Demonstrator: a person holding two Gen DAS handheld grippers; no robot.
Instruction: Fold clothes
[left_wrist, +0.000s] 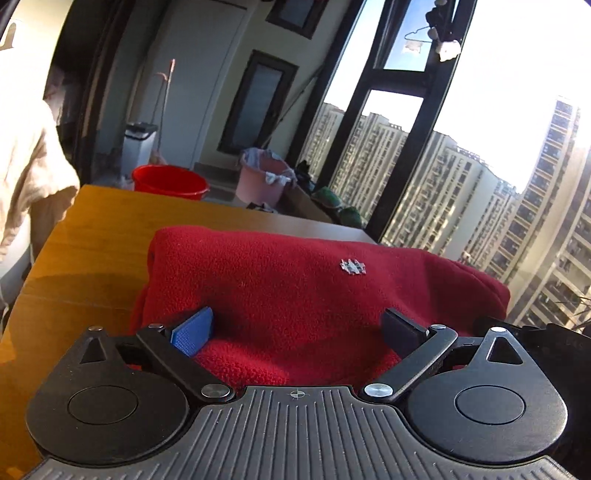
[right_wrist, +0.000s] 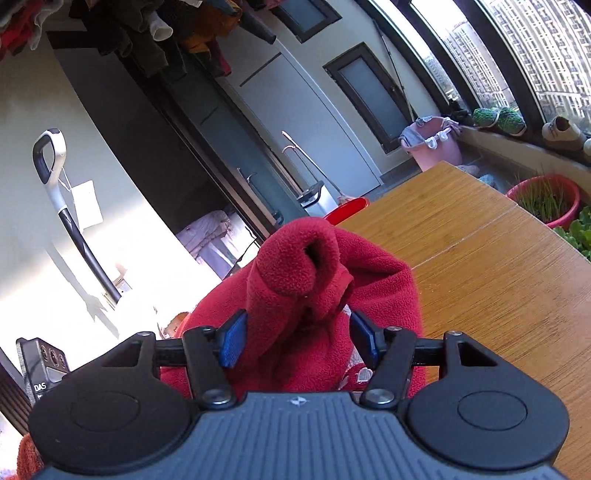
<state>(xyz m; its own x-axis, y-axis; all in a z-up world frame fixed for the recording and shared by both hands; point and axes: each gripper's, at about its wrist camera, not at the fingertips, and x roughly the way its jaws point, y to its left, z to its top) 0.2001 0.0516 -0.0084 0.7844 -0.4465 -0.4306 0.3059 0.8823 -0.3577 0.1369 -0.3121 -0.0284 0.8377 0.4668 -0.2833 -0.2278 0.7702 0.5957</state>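
Note:
A red fleece garment (left_wrist: 277, 280) lies folded in a thick bundle on the wooden table (left_wrist: 92, 229), with a small white emblem on top. My left gripper (left_wrist: 297, 325) stands wide open over its near edge, and the blue pads (left_wrist: 194, 332) press on nothing. In the right wrist view a bunched, rolled end of the same fleece (right_wrist: 295, 258) rises between the fingers of my right gripper (right_wrist: 298, 321). Those jaws stand partly apart, loose around the cloth rather than pinching it. This end hangs over the table's left edge (right_wrist: 480, 258).
A red bucket (left_wrist: 170, 181) and a pink laundry basket (left_wrist: 262, 177) stand on the floor beyond the table. A person's cream sleeve (left_wrist: 29, 166) is at the left. A red pot of grass (right_wrist: 543, 199) sits by the window, and a vacuum (right_wrist: 55, 173) leans on the wall.

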